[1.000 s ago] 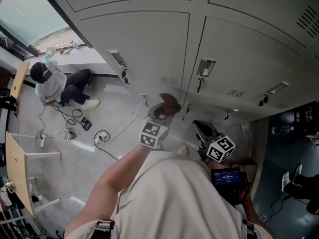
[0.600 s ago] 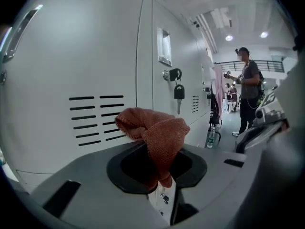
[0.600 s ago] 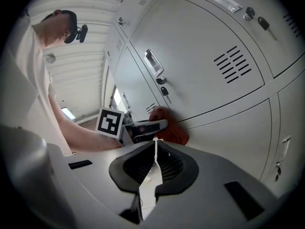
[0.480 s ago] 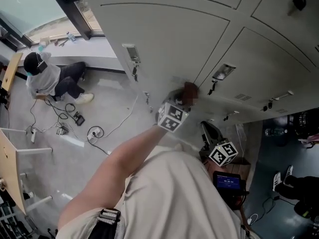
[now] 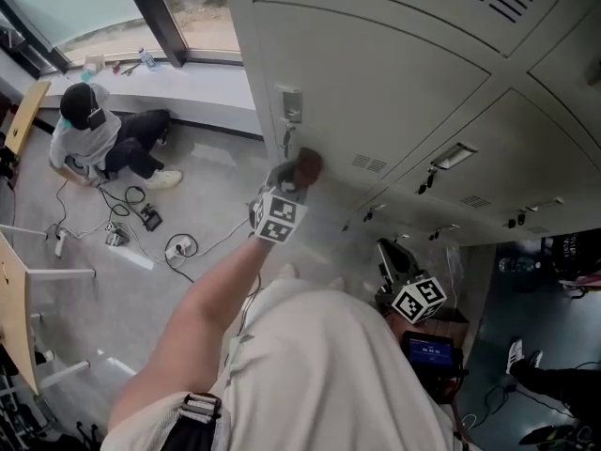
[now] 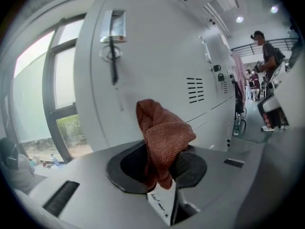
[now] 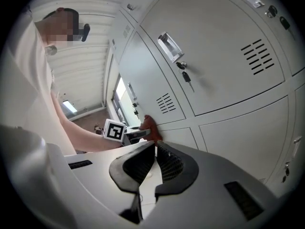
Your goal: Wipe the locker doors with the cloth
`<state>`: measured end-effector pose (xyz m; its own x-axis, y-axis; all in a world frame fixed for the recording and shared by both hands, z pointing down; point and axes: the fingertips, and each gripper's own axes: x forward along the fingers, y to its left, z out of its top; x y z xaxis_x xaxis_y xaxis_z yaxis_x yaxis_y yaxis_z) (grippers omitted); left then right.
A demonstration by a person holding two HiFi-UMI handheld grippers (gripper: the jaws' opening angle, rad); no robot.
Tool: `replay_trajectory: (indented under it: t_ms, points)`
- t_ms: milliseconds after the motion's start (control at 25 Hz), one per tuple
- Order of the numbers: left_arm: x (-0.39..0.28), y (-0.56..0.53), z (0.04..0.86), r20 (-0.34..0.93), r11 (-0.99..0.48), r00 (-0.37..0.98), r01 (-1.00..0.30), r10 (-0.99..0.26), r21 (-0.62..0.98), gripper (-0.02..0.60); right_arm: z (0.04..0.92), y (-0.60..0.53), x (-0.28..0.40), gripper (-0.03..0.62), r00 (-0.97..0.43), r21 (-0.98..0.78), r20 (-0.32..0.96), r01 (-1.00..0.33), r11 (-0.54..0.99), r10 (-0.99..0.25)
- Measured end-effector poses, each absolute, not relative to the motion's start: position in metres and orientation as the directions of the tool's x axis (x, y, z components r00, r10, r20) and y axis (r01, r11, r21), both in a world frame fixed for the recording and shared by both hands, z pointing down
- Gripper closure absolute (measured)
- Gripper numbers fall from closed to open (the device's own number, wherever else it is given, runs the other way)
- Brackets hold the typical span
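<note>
Two grippers are in my hands. My left gripper point(image 5: 291, 178) is squeezed tight on the rusty-red knitted cloth point(image 5: 308, 163). The cloth is up against the pale grey metal locker door point(image 5: 376, 83), I think touching it. The door's silver handle point(image 5: 289, 104) is at its 11 o'clock. My right gripper point(image 7: 155, 161) is pinched closed on nothing, at 4 o'clock from the left one.
</note>
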<state>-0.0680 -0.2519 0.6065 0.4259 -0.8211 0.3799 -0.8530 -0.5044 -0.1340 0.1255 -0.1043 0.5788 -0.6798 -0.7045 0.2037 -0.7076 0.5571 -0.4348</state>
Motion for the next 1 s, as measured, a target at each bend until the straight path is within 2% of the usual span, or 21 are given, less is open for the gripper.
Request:
replay_trajectory:
  t_ms: [240, 400, 600, 1000]
  points:
    - [-0.149, -0.261, 0.592, 0.336, -0.379, 0.297, -0.901, -0.894, -0.211, 0.494, 0.574, -0.107, 0.114, 0.571, -0.691, -0.421, 0.202, -0.702, 0.575, -0.694]
    - [-0.185, -0.261, 0.565, 0.267, -0.228, 0.176, -0.957, -0.947, -0.178, 0.493, 0.578, -0.105, 0.117, 0.571, -0.689, -0.42, 0.212, -0.704, 0.572, -0.693]
    - [-0.156, -0.26, 0.552, 0.254, -0.19, 0.153, -0.973, -0.955, -0.13, 0.494, 0.58, -0.097, 0.113, 0.571, -0.694, -0.436, 0.217, -0.698, 0.568, -0.687]
    - [-0.027, -0.246, 0.535, 0.233, -0.378, 0.375, -0.925, -0.897, 0.034, 0.494, 0.583, -0.091, 0.138, 0.571, -0.664, -0.444, 0.216, -0.72, 0.533, -0.716]
